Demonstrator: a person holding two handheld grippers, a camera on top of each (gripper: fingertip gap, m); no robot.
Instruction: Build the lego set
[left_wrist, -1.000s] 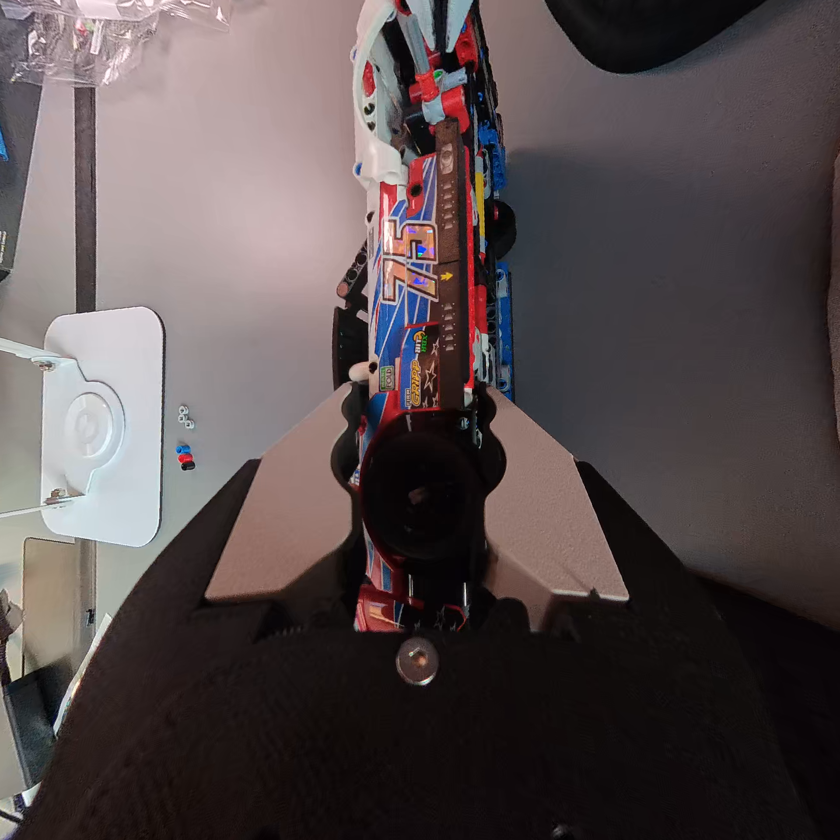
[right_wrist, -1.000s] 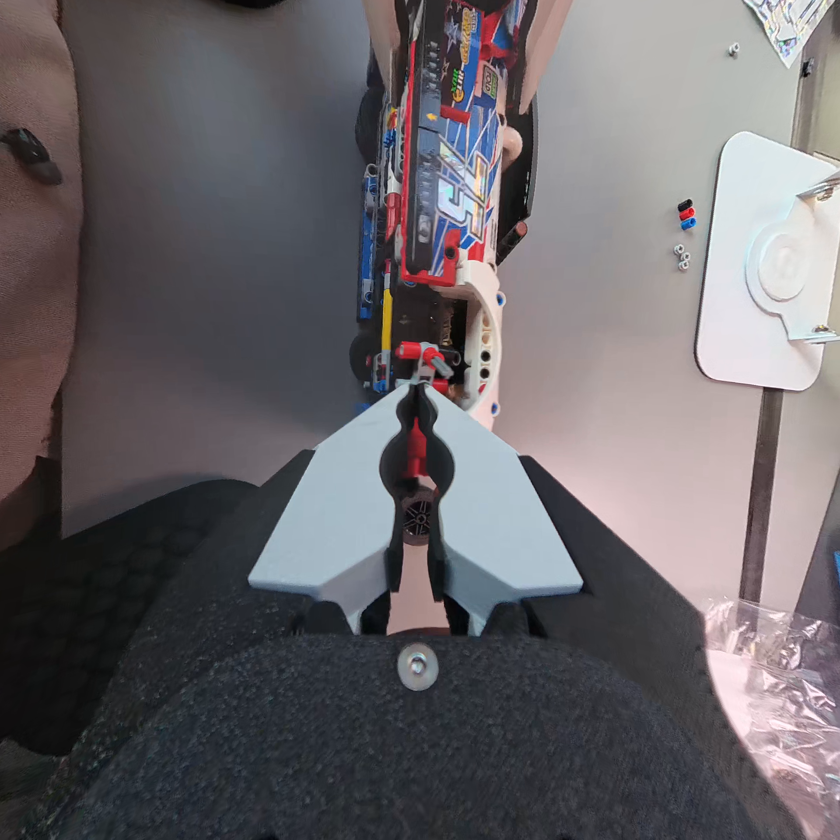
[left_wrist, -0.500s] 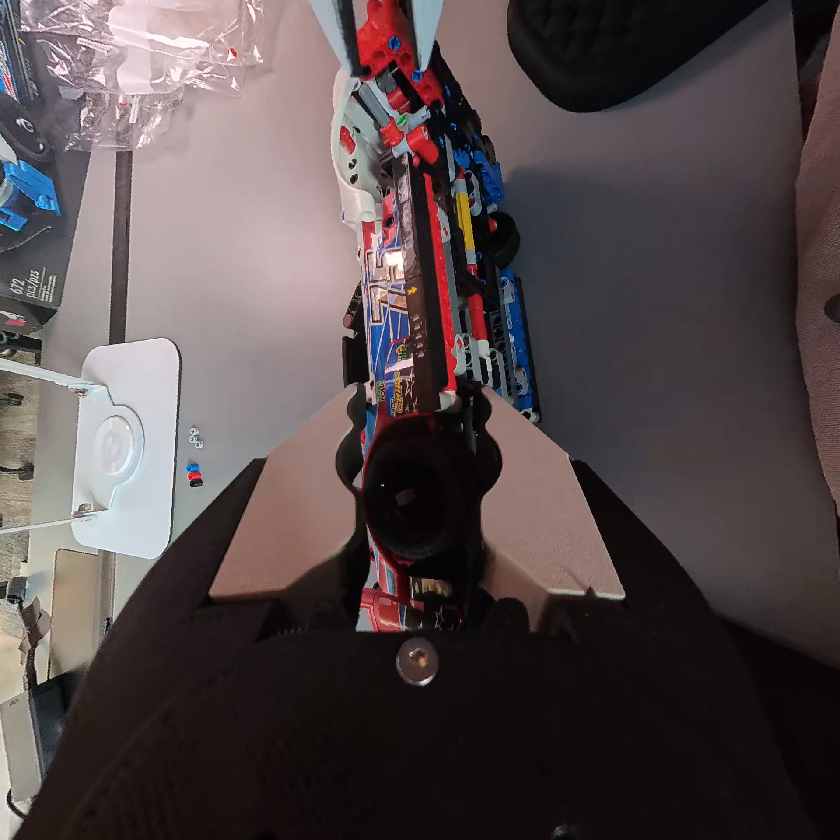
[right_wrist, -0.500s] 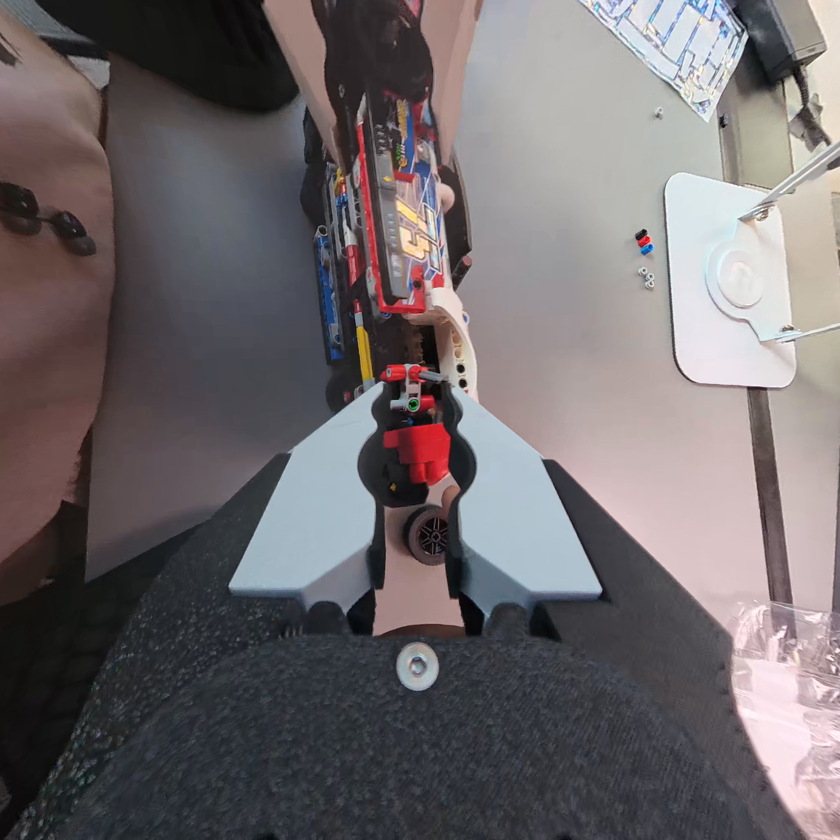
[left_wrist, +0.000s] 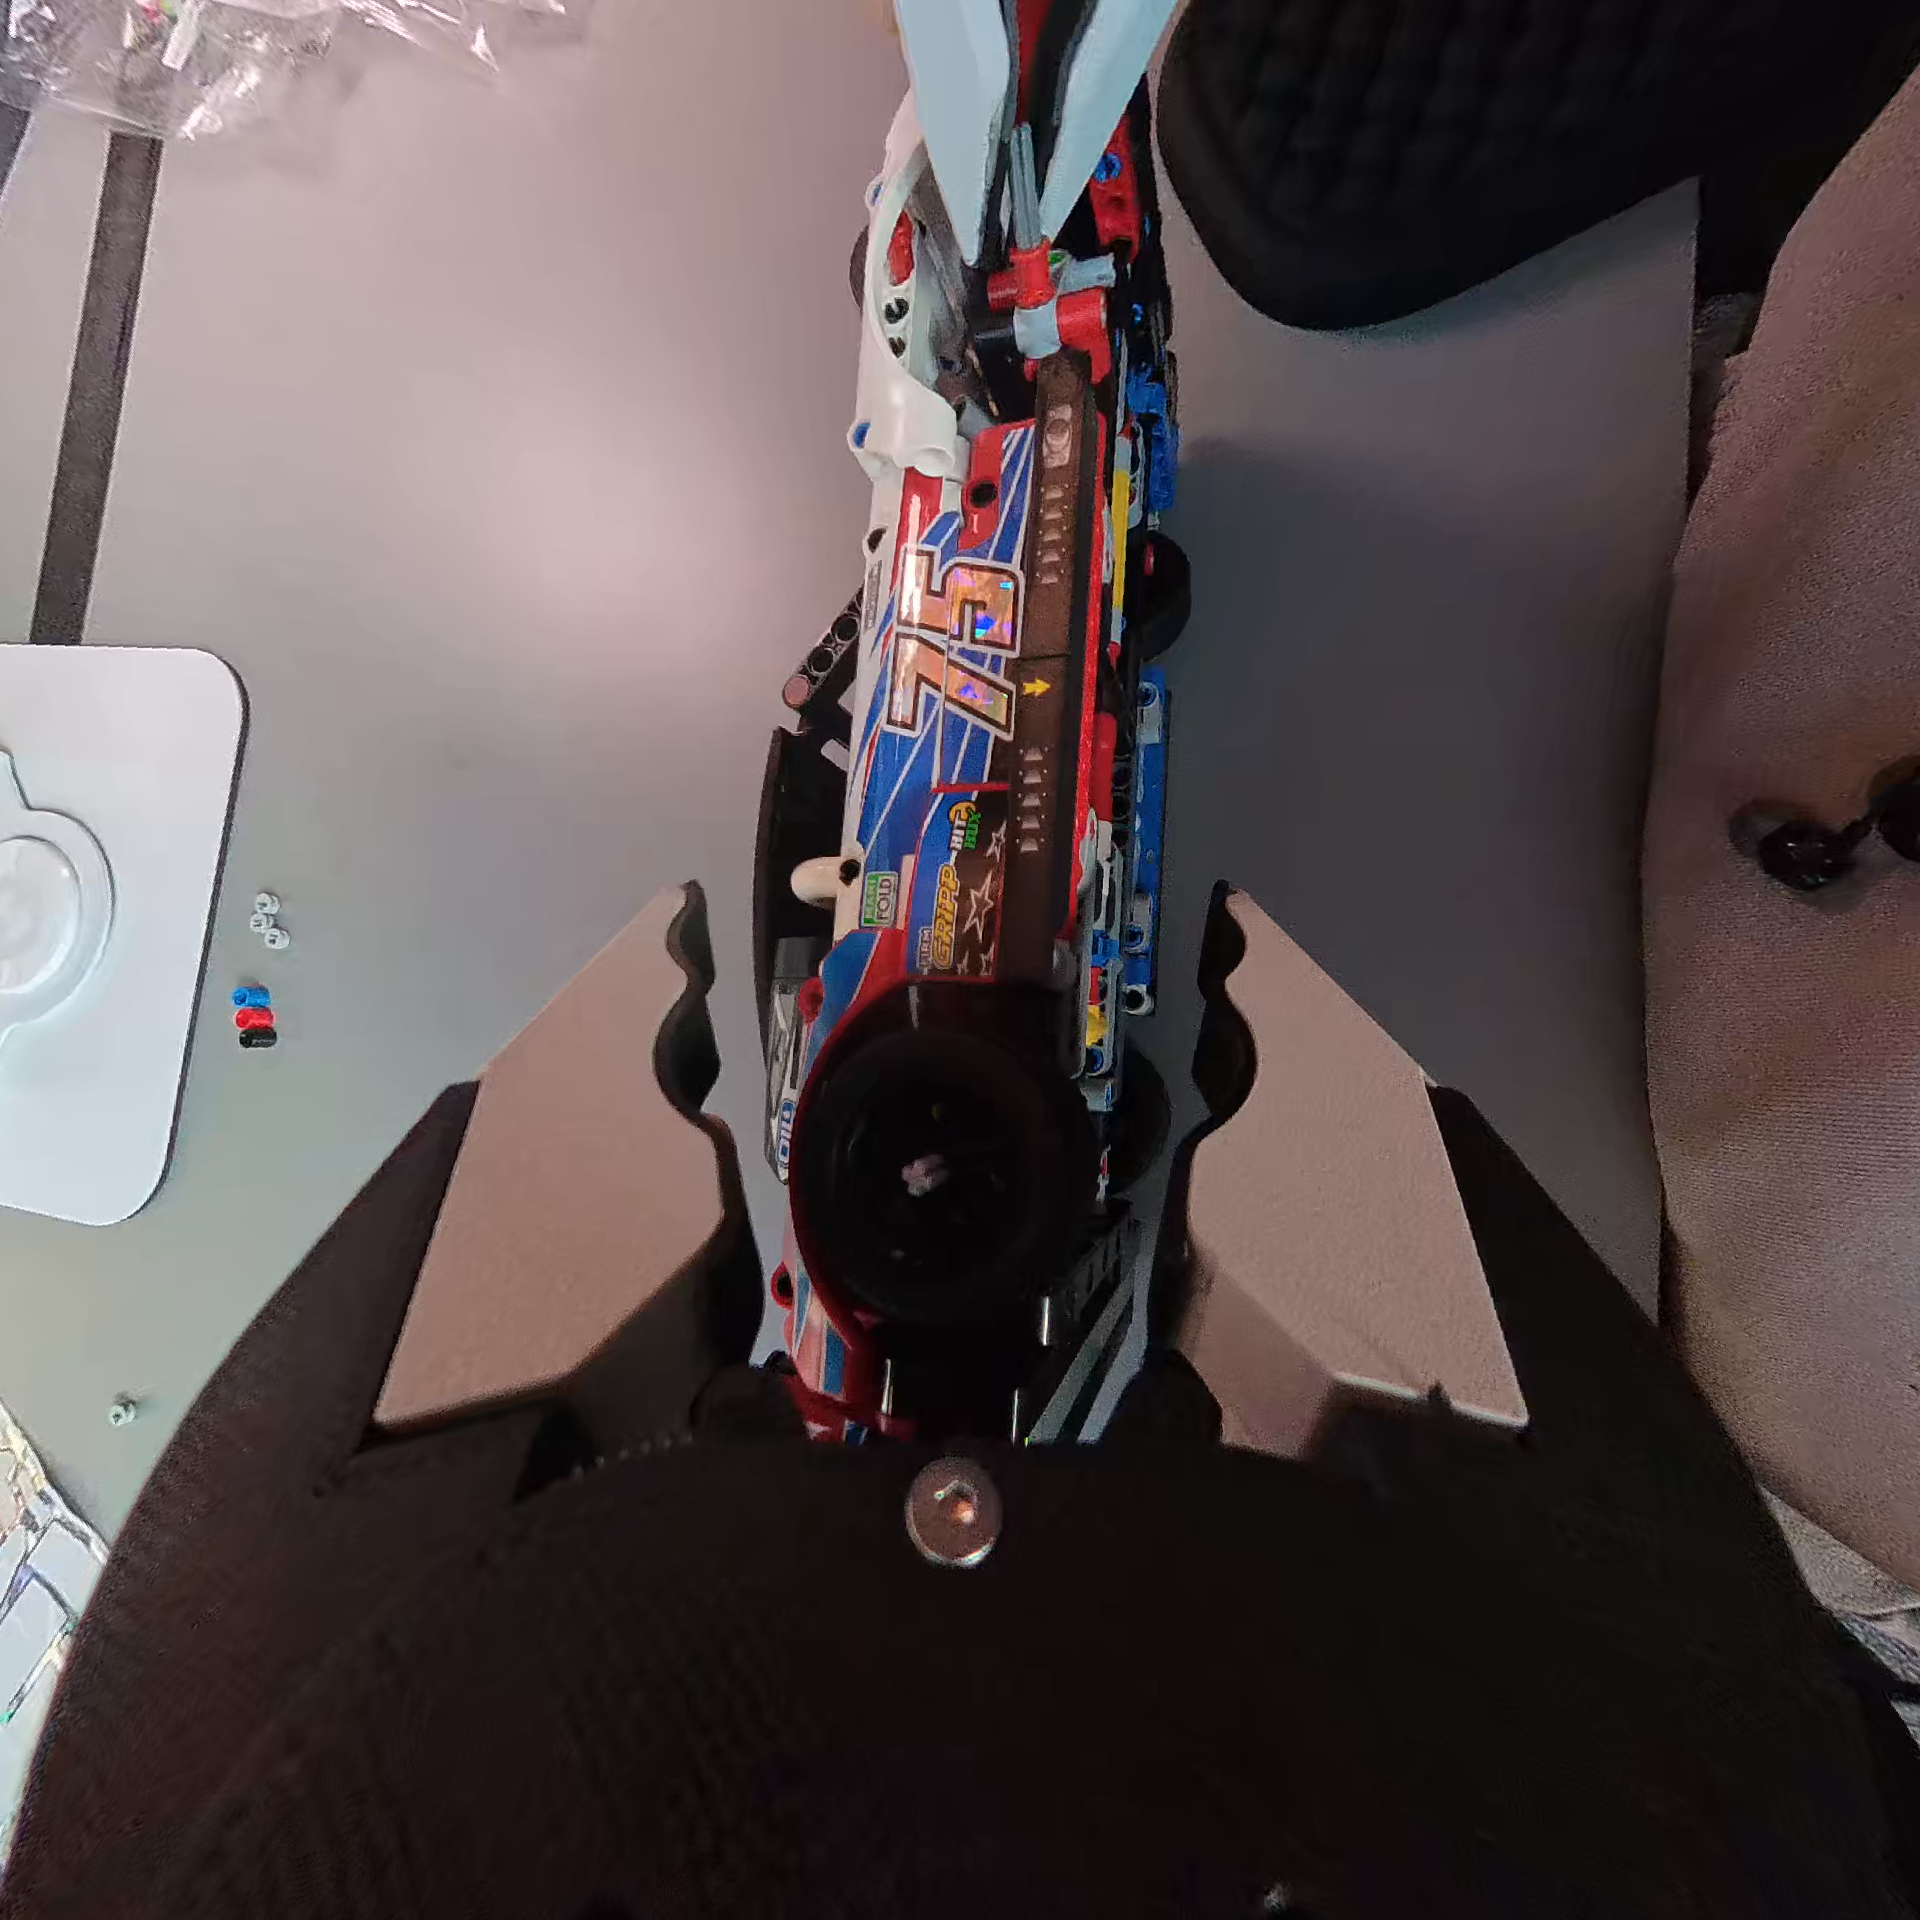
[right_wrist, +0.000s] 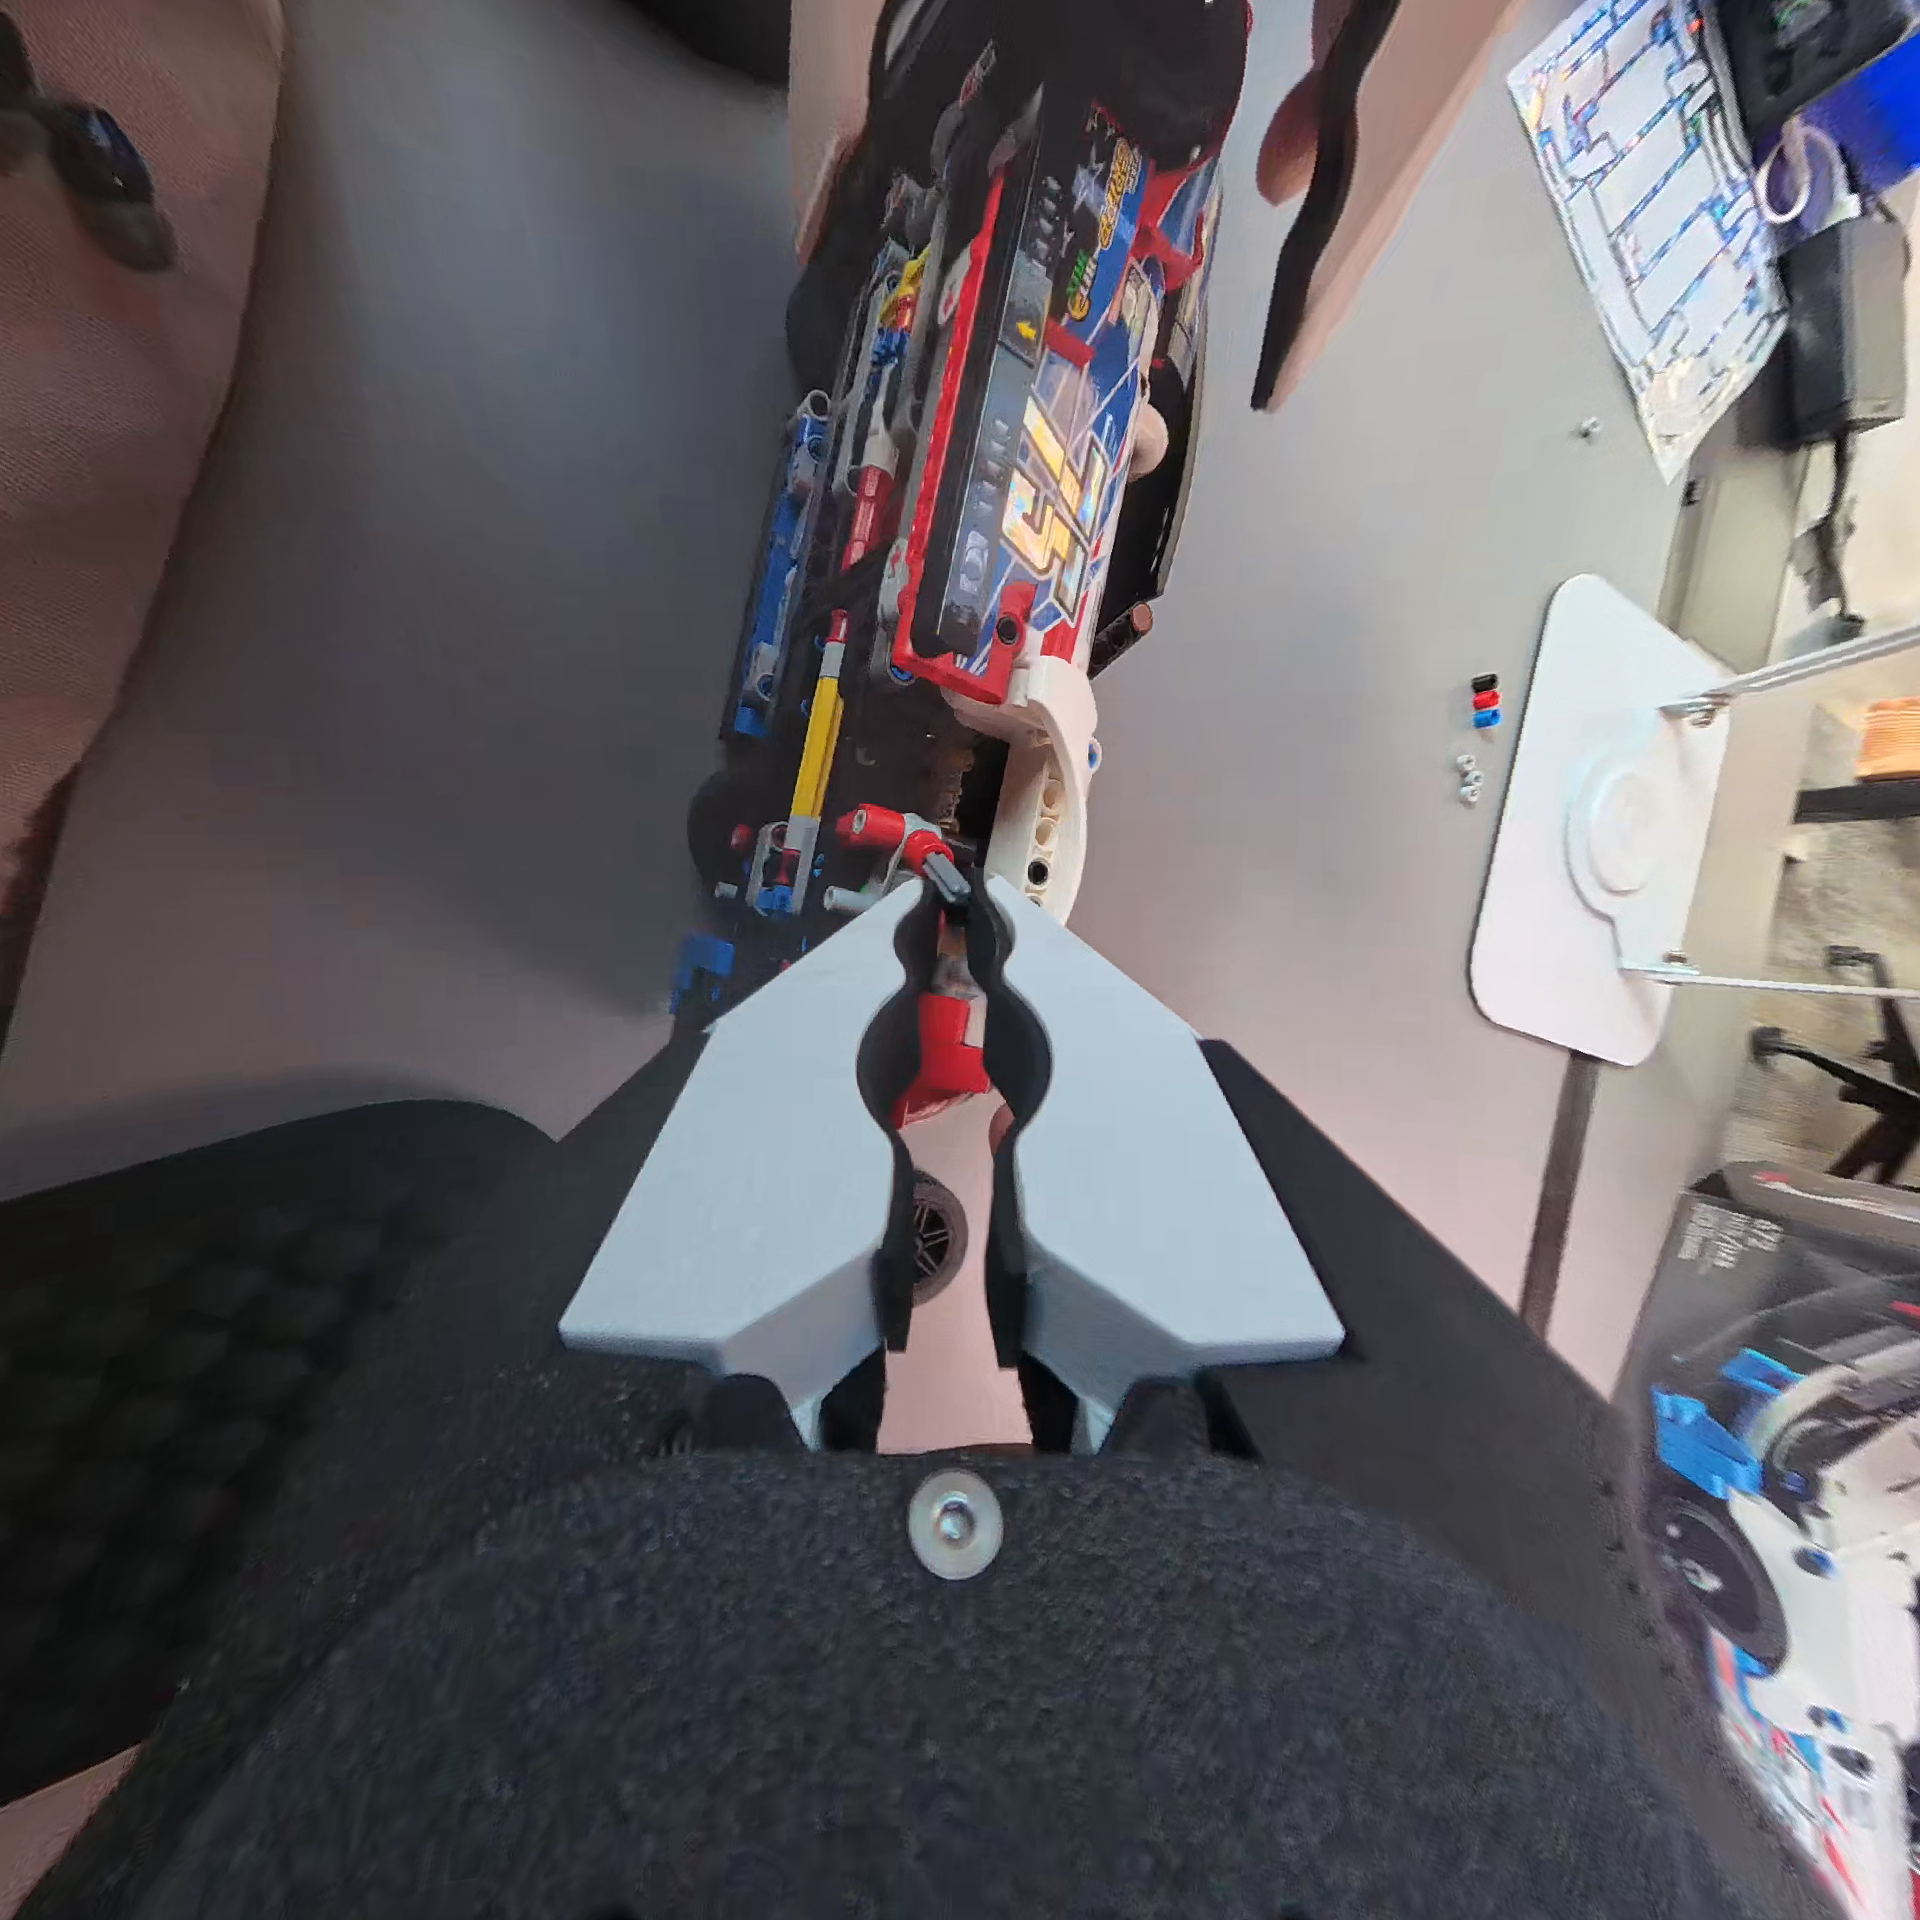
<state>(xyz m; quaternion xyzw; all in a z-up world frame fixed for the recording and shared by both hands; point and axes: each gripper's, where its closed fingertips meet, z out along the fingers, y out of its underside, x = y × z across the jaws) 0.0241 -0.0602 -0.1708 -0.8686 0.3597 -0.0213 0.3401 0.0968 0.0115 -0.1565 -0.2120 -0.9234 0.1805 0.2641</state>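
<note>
Two views were examined. Left wrist view: the left gripper (left_wrist: 956, 914) stood spread apart around the rear wheel (left_wrist: 940, 1169) of the lego car (left_wrist: 977, 665), which lay on the grey table (left_wrist: 468, 468). Right wrist view: the right gripper (right_wrist: 961, 899) was clamped on a red piece (right_wrist: 945, 1039) at the car's opposite end.

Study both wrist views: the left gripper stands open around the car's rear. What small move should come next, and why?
Probably close the left gripper on the rear of the lego car again. Its fingers stand apart on either side without touching, while the right gripper pinches a thin dark and red piece at the front end. Any push there would likely shift an unsteadied car.
</note>
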